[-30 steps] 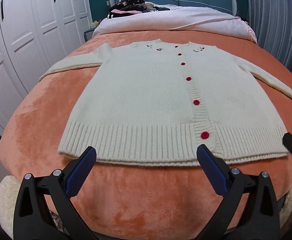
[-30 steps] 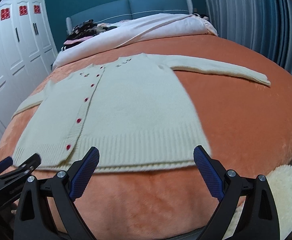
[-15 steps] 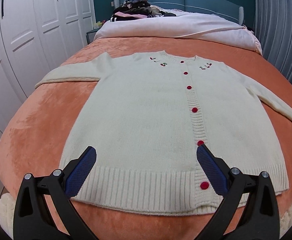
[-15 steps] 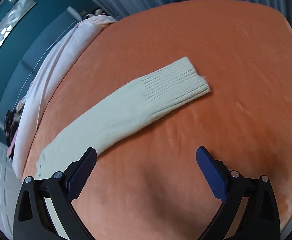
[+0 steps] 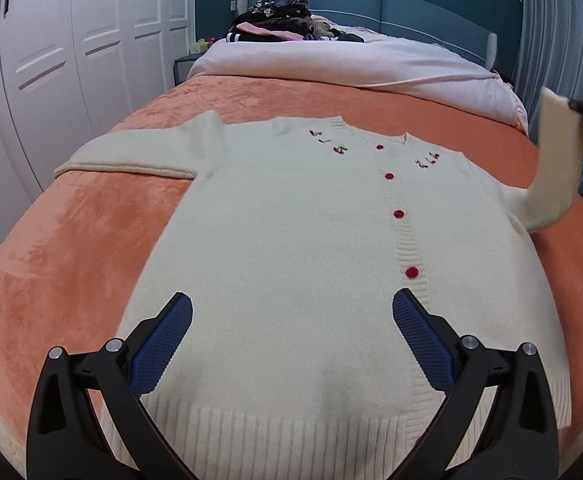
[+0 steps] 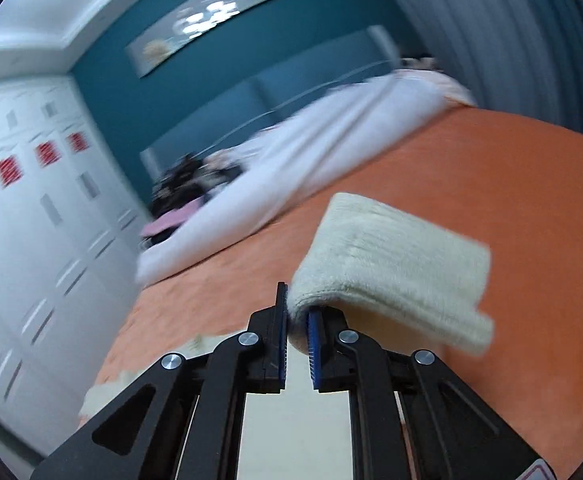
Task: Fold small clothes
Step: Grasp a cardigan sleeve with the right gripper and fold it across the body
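One fold is starting: the right hand-held gripper (image 6: 297, 332), jaws closing, apparently pinches the cream knitted cardigan's (image 5: 291, 260) sleeve cuff (image 6: 391, 264), frame centre; left hand-held gripper (image 5: 291, 344) gapes empty; body unfolded.

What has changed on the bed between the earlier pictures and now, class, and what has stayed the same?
The right claw, open before, is closing on the cuff of the cardigan's sleeve and has lifted it off the orange blanket. The left claw has moved forward over the cardigan's body and is open and empty. The other sleeve and the buttoned body lie flat as before.
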Demonstrator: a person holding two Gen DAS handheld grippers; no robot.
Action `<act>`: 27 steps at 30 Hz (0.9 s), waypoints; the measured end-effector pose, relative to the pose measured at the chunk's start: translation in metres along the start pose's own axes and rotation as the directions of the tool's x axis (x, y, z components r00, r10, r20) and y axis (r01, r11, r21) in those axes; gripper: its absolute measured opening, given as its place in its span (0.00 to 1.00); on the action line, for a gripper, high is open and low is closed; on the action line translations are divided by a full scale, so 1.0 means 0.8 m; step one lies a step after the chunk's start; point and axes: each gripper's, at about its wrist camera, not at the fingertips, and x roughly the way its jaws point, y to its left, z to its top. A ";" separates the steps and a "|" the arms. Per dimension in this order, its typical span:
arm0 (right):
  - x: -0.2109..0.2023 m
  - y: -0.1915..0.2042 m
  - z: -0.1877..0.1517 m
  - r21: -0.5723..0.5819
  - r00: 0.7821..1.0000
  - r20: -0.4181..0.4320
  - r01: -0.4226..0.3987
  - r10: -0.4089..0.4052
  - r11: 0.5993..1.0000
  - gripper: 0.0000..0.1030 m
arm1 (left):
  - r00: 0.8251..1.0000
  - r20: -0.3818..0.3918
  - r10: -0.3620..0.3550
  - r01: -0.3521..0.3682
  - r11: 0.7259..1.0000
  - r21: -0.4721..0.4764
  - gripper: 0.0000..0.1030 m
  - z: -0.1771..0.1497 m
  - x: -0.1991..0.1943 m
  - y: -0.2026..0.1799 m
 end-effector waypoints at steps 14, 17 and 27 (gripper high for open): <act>0.060 -0.037 -0.147 0.129 0.958 -0.241 0.192 -0.157 0.973 0.56 | 0.963 -0.063 -0.260 0.218 0.900 -0.377 0.95 0.111 0.147 0.070; 0.068 -0.098 -0.143 0.204 0.934 -0.251 0.308 -0.255 0.929 0.56 | 0.958 -0.087 -0.274 0.207 0.866 -0.455 0.95 0.128 0.200 0.065; 0.083 -0.090 -0.132 0.177 0.955 -0.170 0.274 -0.245 0.945 0.19 | 0.972 -0.037 -0.234 0.200 0.895 -0.399 0.26 0.162 0.240 0.037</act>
